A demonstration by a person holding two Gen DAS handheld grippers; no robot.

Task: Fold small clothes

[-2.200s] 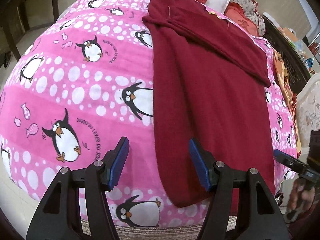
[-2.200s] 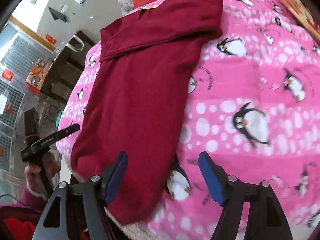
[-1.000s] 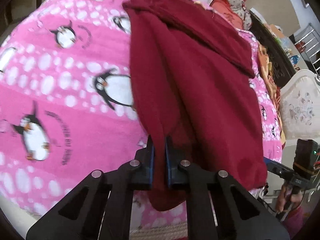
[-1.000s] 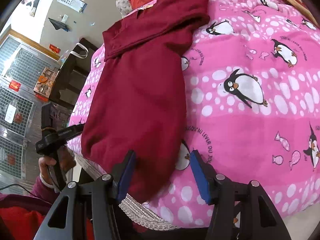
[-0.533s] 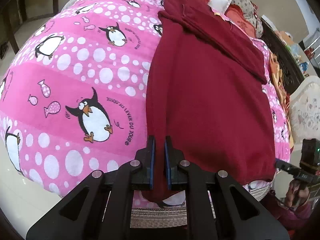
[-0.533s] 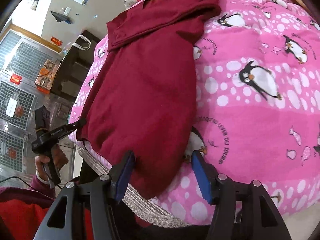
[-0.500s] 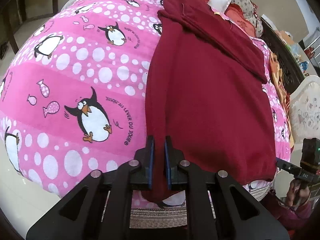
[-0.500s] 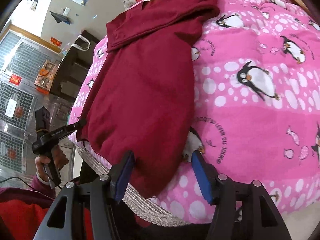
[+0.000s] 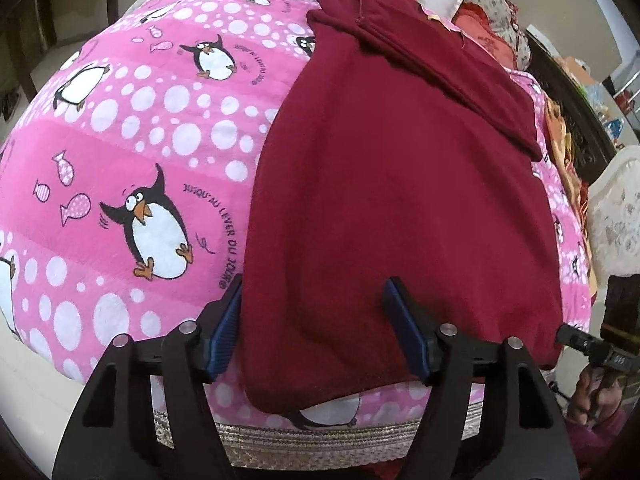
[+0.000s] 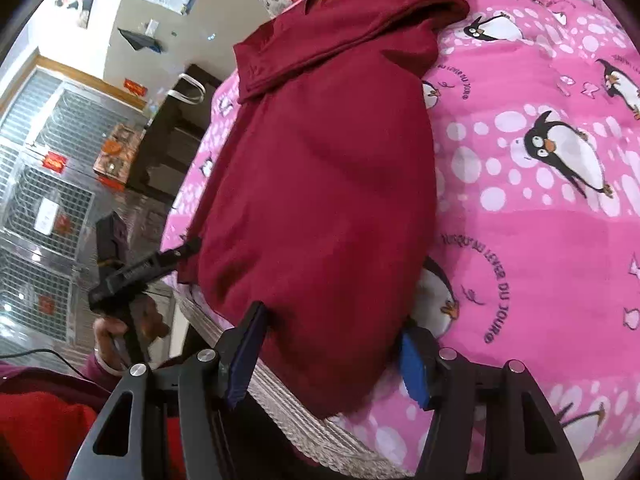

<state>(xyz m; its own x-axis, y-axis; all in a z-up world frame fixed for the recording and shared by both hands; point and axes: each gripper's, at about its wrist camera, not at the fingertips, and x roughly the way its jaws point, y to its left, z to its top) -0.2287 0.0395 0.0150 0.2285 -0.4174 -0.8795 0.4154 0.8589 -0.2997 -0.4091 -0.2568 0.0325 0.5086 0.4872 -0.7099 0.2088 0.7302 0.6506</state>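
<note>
A dark red garment [image 9: 400, 184] lies lengthwise on a pink penguin blanket [image 9: 120, 140], its folded top part far from me and its hem hanging over the near bed edge. My left gripper [image 9: 314, 334] straddles the hem's left corner; its jaws are opening and the fabric lies loose between them. In the right wrist view the same garment [image 10: 320, 184] has its other hem corner between the blue pads of my right gripper [image 10: 330, 360], which stands open. Each gripper shows in the other's view, held by a hand [image 10: 116, 328].
A heap of red and patterned clothes [image 9: 480, 20] lies at the bed's far end. A white carved chair [image 9: 616, 220] stands to the right. Dark furniture [image 10: 176, 136] and wire racks [image 10: 40, 200] stand beyond the bed. The blanket's braided edge [image 9: 304, 436] runs just below my fingers.
The left jaws, shut on the hem's edge half a second ago, have opened and let the fabric go flat. The right gripper has edged closer over its hem corner.
</note>
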